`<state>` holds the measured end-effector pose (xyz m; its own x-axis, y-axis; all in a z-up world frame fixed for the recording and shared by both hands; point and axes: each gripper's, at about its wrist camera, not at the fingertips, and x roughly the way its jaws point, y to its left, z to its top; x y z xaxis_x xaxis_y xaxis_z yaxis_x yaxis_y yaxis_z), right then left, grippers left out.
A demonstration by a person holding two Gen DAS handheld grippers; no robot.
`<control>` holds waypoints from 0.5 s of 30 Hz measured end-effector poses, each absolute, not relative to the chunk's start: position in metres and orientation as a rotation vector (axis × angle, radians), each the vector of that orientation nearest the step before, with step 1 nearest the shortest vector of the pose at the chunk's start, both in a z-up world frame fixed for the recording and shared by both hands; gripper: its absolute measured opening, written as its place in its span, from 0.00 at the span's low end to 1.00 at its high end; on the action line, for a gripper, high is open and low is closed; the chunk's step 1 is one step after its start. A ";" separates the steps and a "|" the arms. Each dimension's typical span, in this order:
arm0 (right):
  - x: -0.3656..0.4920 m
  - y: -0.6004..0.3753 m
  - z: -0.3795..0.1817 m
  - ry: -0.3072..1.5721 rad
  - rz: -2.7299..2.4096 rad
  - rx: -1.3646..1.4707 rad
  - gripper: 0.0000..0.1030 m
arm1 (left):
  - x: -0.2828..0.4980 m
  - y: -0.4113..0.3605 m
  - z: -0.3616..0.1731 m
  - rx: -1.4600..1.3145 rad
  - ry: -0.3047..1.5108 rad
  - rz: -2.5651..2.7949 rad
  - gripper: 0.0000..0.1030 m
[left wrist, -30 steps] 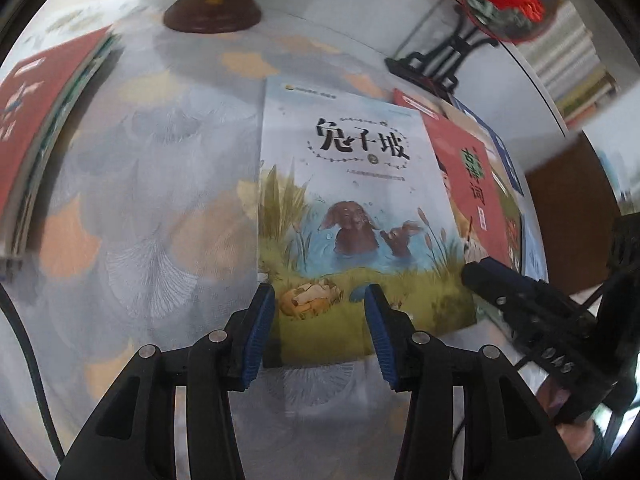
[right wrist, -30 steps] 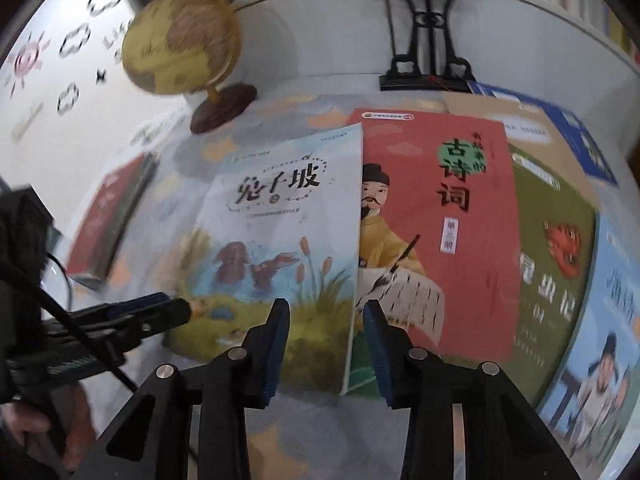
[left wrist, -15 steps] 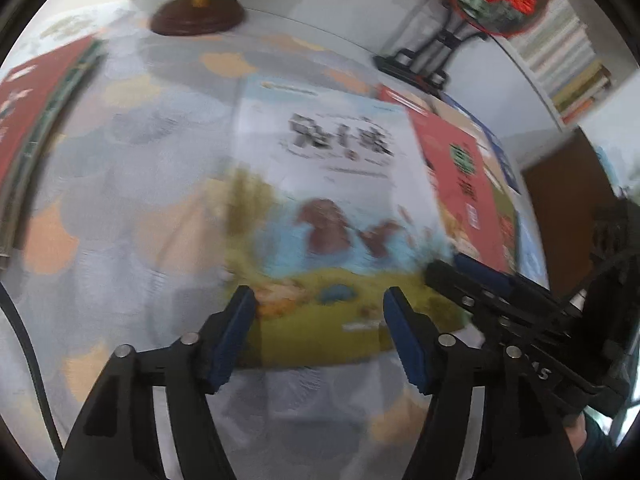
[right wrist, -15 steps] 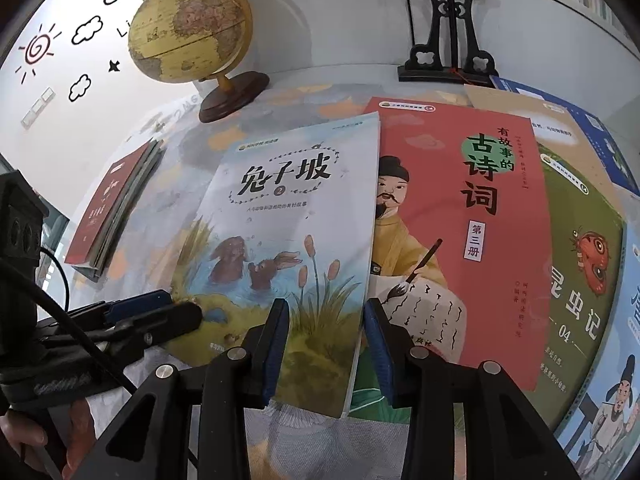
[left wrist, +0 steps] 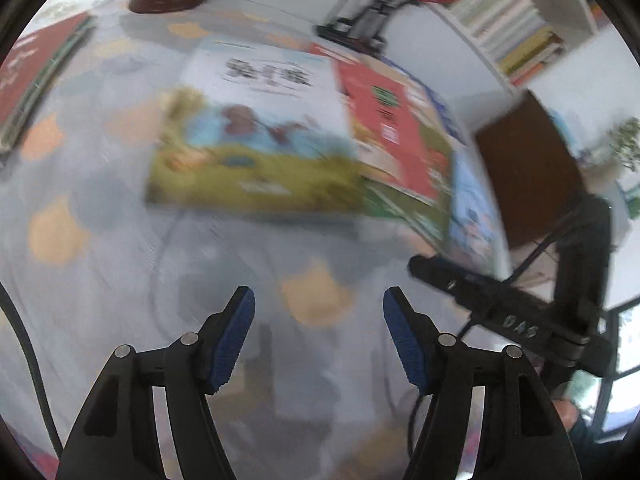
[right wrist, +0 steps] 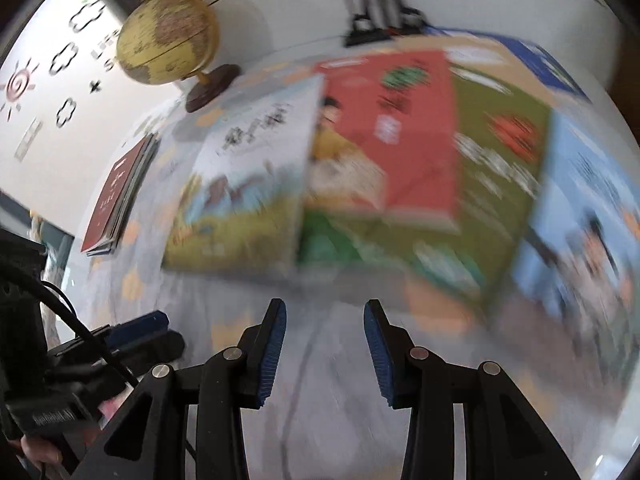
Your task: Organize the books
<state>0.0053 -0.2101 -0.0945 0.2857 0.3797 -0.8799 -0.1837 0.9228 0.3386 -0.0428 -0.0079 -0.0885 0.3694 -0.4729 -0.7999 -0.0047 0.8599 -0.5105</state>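
Both grippers hold nothing: the left gripper point(left wrist: 319, 300) is open, the right gripper point(right wrist: 325, 314) is opening. A careless grab could knock the rabbit book point(left wrist: 256, 136) crooked against the red book point(left wrist: 390, 120).

The left gripper point(left wrist: 319, 308) is held tilted downward over the tablecloth point(left wrist: 100, 300), jaws wide apart, nothing between. The right gripper point(right wrist: 325, 320) is angled likewise, its empty jaws opening.

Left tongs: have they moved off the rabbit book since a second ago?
Yes. The left tongs have pulled back from the rabbit book: they were over its near edge, now only tablecloth lies between them.
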 end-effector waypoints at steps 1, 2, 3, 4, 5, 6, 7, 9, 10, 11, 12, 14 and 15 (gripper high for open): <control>-0.005 -0.218 -0.093 1.231 0.364 0.201 0.44 | -0.049 -0.015 -0.086 -0.478 1.167 -0.334 0.64; -0.018 -0.229 -0.090 1.233 0.347 0.219 0.46 | -0.057 -0.025 -0.082 -0.474 1.163 -0.354 0.64; -0.031 -0.240 -0.088 1.231 0.332 0.234 0.46 | -0.064 -0.032 -0.078 -0.465 1.153 -0.366 0.64; -0.045 -0.251 -0.085 1.228 0.316 0.246 0.46 | -0.072 -0.040 -0.074 -0.454 1.142 -0.381 0.64; -0.057 -0.261 -0.082 1.228 0.300 0.251 0.46 | -0.078 -0.049 -0.071 -0.444 1.135 -0.397 0.64; -0.068 -0.272 -0.079 1.225 0.280 0.250 0.46 | -0.084 -0.058 -0.068 -0.437 1.131 -0.413 0.64; -0.076 -0.283 -0.075 1.220 0.259 0.250 0.46 | -0.087 -0.065 -0.065 -0.430 1.127 -0.429 0.64; -0.088 -0.305 -0.067 1.201 0.225 0.274 0.48 | -0.091 -0.081 -0.061 -0.411 1.120 -0.444 0.64; -0.090 -0.316 -0.063 1.193 0.215 0.306 0.49 | -0.090 -0.091 -0.058 -0.405 1.125 -0.460 0.64; -0.091 -0.328 -0.060 1.186 0.208 0.347 0.51 | -0.090 -0.096 -0.057 -0.401 1.129 -0.476 0.64; -0.091 -0.340 -0.058 1.178 0.196 0.392 0.51 | -0.089 -0.104 -0.054 -0.390 1.135 -0.494 0.64; -0.085 -0.359 -0.054 1.172 0.158 0.444 0.51 | -0.085 -0.122 -0.049 -0.356 1.148 -0.539 0.66; -0.081 -0.367 -0.053 1.166 0.147 0.459 0.51 | -0.082 -0.131 -0.048 -0.334 1.156 -0.551 0.70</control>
